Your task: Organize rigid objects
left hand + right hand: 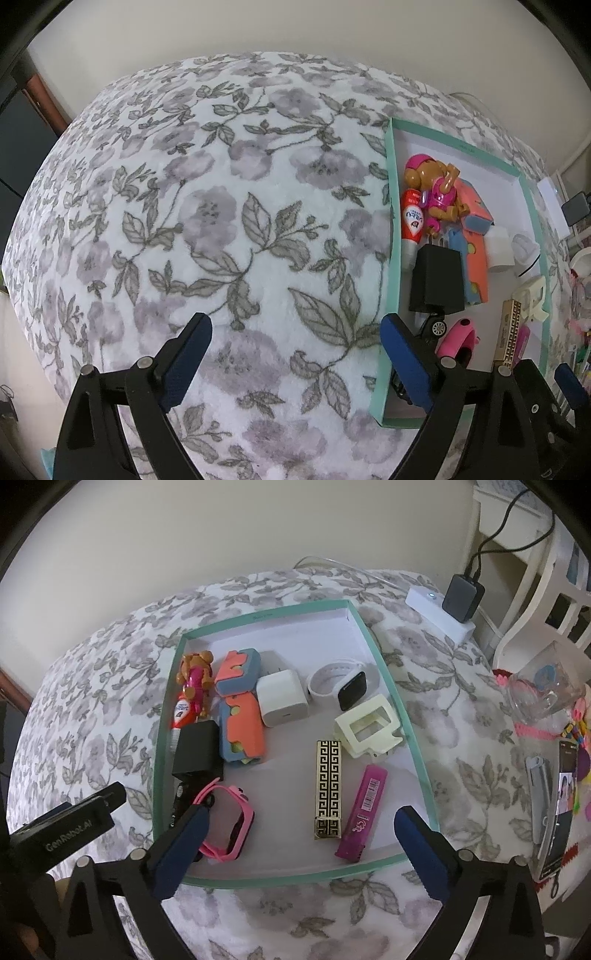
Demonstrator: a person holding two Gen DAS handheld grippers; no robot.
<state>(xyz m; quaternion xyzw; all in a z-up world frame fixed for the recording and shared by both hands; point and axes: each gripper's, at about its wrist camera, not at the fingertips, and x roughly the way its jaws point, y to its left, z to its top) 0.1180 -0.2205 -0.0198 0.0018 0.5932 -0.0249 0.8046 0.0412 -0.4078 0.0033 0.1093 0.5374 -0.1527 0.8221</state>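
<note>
A shallow teal-rimmed box (413,746) lies on a floral blanket (221,221). It holds a gold-patterned bar (328,786), a magenta bar (364,812), a pink watch (232,823), a black charger (197,751), a white charger (282,698), a white smartwatch (347,685), a cream clip (369,725), an orange-and-blue case (240,709) and a dog toy (195,679). My right gripper (303,819) hangs open over the box's near end, with nothing between its fingers. My left gripper (295,328) stands open over bare blanket, its right finger at the box's left rim (391,221).
Right of the box lie a white power strip (428,602) with a black adapter (463,596), a clear plastic container (546,690), a phone (559,805) and colourful small items. White furniture (535,572) stands behind. A wall runs along the blanket's far side.
</note>
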